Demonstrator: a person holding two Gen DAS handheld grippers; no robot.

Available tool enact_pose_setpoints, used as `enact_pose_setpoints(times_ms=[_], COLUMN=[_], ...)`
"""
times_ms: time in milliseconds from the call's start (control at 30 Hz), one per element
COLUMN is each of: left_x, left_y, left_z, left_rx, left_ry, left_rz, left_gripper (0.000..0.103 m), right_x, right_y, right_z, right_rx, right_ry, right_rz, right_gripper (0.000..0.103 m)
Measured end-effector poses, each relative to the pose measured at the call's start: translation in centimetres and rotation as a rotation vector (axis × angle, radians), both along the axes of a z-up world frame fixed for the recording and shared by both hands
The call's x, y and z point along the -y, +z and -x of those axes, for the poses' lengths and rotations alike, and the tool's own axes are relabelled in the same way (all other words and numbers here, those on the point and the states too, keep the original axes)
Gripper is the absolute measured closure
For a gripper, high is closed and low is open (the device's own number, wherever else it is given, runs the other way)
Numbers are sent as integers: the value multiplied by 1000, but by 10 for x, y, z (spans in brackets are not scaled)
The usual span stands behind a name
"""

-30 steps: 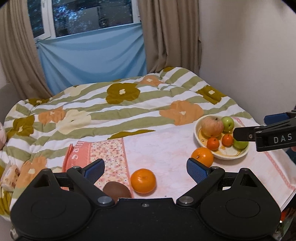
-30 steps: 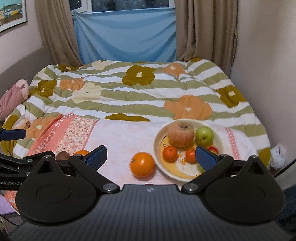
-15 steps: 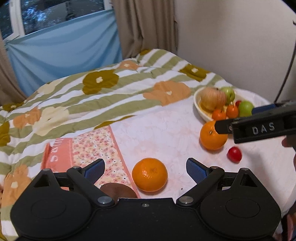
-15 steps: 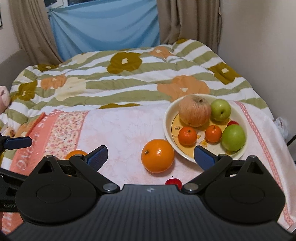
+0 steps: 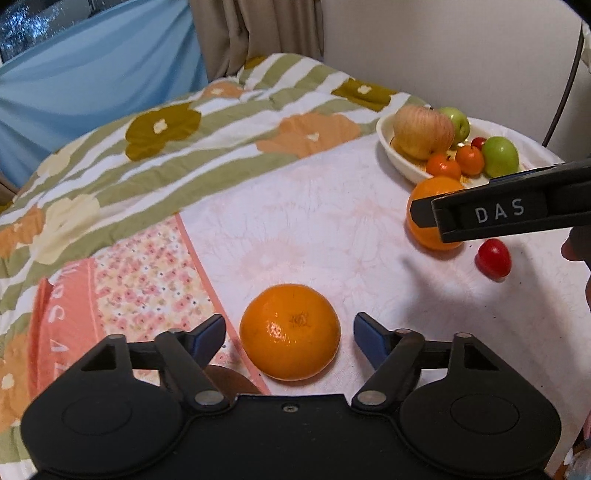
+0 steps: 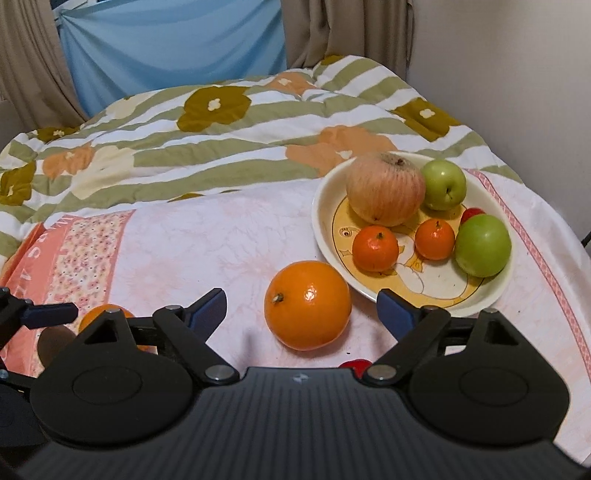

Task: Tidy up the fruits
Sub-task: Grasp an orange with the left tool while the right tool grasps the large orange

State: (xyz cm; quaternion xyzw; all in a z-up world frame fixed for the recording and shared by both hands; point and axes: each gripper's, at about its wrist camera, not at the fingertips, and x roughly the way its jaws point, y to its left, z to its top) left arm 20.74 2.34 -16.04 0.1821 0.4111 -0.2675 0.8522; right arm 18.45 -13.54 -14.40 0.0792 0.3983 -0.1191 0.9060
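Two grippers: both held over a bed, one orange in front of each.
Left gripper (image 5: 290,332): jaws closing, pads either side of the mandarin (image 5: 290,330), not yet pressing it.
Right gripper (image 6: 301,306): jaws apart, empty; the orange (image 6: 307,304) sits between the pads, untouched.
Plate (image 6: 321,221): at 1 o'clock from the orange, holding a large apple (image 6: 384,188), two green apples and two small tangerines.
Red fruit (image 5: 493,257): on the cloth, at 4 o'clock from the orange.
Surface: pale pink cloth (image 6: 207,243) spread over a striped floral quilt (image 6: 229,129).
Room: blue sheet (image 6: 166,48) over the window at 12 o'clock, beige curtains (image 6: 347,29) either side, plain wall (image 6: 509,66) at 2 o'clock.
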Motion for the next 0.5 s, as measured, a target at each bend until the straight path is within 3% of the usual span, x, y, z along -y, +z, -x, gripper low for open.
enact_pose_setpoints(times_ms=[167, 500], left_x=[3, 2], left_y=[-9, -12], left_z=[-5, -10], left_rx=[-25, -43], left_ry=[-6, 14], left_rz=[-12, -1], left_gripper=[36, 38], right_x=[-1, 3], right_y=[-8, -16], right_z=[-6, -10], right_rx=[-26, -43], right_ry=[-11, -20], right_rz=[-4, -18], right_gripper=[3, 3])
